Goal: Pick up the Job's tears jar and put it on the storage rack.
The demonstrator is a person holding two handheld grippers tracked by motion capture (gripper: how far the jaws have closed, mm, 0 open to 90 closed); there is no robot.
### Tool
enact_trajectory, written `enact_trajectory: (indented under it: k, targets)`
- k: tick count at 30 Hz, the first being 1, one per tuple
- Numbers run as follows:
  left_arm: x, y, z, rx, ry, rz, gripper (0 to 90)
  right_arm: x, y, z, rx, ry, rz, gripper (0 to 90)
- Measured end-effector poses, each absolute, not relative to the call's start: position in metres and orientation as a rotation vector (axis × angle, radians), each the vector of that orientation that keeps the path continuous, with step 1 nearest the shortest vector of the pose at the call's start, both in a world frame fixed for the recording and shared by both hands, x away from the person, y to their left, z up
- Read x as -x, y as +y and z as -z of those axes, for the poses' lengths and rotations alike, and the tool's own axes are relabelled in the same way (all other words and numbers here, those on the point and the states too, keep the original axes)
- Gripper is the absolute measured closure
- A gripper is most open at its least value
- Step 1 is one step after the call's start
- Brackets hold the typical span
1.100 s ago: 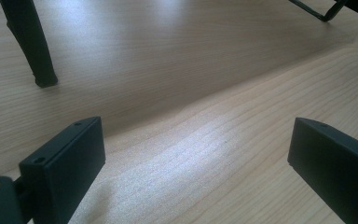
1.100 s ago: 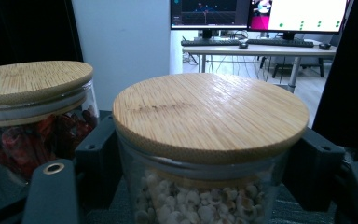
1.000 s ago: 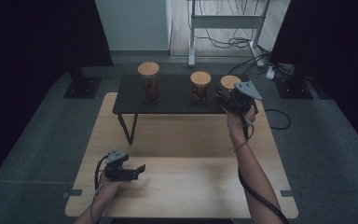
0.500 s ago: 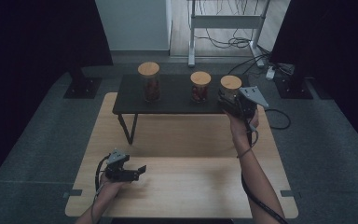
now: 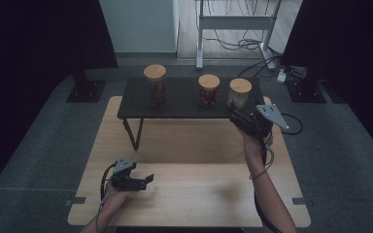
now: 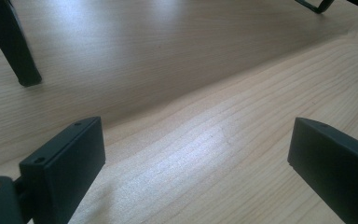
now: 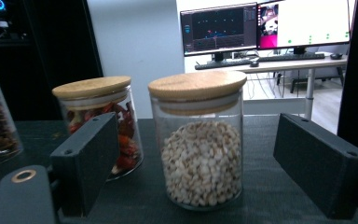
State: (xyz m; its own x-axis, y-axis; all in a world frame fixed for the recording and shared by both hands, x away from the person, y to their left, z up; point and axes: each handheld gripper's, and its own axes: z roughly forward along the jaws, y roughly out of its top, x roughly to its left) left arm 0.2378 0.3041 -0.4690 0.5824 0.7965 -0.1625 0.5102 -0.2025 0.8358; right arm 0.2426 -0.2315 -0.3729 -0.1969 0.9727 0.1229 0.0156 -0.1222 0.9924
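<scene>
You are holding your right gripper (image 5: 240,118) with its jaws just opening, at right of center, beside the bean jar (image 7: 197,140), not touching it.

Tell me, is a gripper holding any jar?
No. The right gripper has open jaws either side of the bean jar, not touching. The left gripper is open over bare table.
</scene>
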Motion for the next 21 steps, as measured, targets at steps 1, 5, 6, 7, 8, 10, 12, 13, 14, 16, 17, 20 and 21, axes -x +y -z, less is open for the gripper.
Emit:
enact_trajectory:
  k: [1,5,6,7,8,10,12,13,14,16,17,20,21]
  targets:
    - [-0.238,0.304,0.469,-1.87,1.056,-0.381,3.4,-0.24,-0.233,0.374,-1.207,1.295,-1.457,13.9]
    - [-0.237,0.304,0.469,-1.869,1.057,-0.382,3.4,-0.231,-0.235,0.379,-1.212,1.286,-1.487,13.9]
    - [-0.237,0.304,0.468,-1.869,1.057,-0.382,3.4,-0.228,-0.235,0.381,-1.21,1.286,-1.492,13.8]
    - [-0.237,0.304,0.468,-1.869,1.056,-0.382,3.4,-0.225,-0.236,0.382,-1.206,1.286,-1.497,13.8]
    - [-0.236,0.304,0.468,-1.868,1.057,-0.381,3.4,-0.221,-0.236,0.385,-1.205,1.285,-1.504,13.7]
    - [-0.236,0.303,0.468,-1.869,1.056,-0.381,3.4,-0.215,-0.237,0.39,-1.202,1.291,-1.512,13.6]
    - [-0.236,0.303,0.468,-1.872,1.055,-0.383,3.4,-0.208,-0.237,0.397,-1.205,1.292,-1.521,13.4]
    - [-0.236,0.303,0.468,-1.873,1.054,-0.383,3.4,-0.205,-0.238,0.4,-1.209,1.291,-1.527,13.4]
    - [-0.237,0.303,0.468,-1.873,1.055,-0.382,3.4,-0.202,-0.238,0.403,-1.212,1.291,-1.53,13.3]
    - [-0.237,0.303,0.469,-1.874,1.054,-0.383,3.4,-0.198,-0.239,0.409,-1.218,1.293,-1.535,13.0]
    - [-0.237,0.303,0.469,-1.875,1.054,-0.383,3.4,-0.196,-0.239,0.411,-1.219,1.292,-1.535,12.9]
    - [-0.236,0.302,0.469,-1.874,1.054,-0.383,3.4,-0.191,-0.241,0.416,-1.228,1.289,-1.535,12.6]
    - [-0.236,0.302,0.469,-1.875,1.054,-0.382,3.4,-0.19,-0.242,0.417,-1.234,1.287,-1.536,12.5]
